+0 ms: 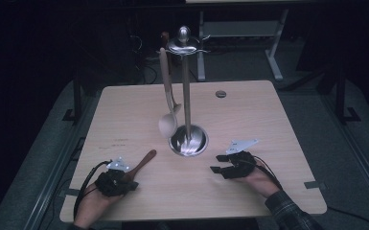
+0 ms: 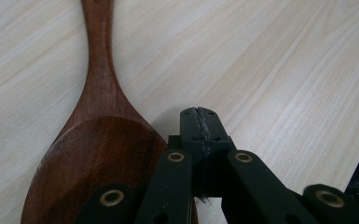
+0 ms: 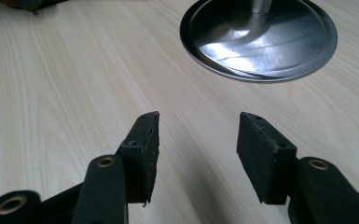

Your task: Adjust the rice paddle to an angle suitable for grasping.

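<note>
Looking down from the high view, a pale wooden tabletop (image 1: 249, 110) carries a steel utensil stand (image 1: 187, 96) with a round base, and a light wooden spoon (image 1: 168, 103) hangs from its top ring. The left gripper (image 1: 124, 176) sits near the front left edge, with a dark wooden spoon (image 1: 141, 163) lying on the tabletop, its handle angling away toward the stand. The right gripper (image 1: 220, 164) rests just in front of the stand's base, jaws parted.

In the left gripper view, the left gripper (image 2: 200, 128) has its jaws pressed flat together with nothing between them. The dark wooden spoon (image 2: 98, 154) lies just beside them on the left (its bowl close to the camera, partly under the gripper's linkage); whether they touch is unclear.

In the right gripper view, the right gripper (image 3: 198, 140) stands about half apart over bare tabletop (image 3: 51, 93), holding nothing. The stand's shiny base (image 3: 261, 42) lies ahead, slightly to the right.
</note>
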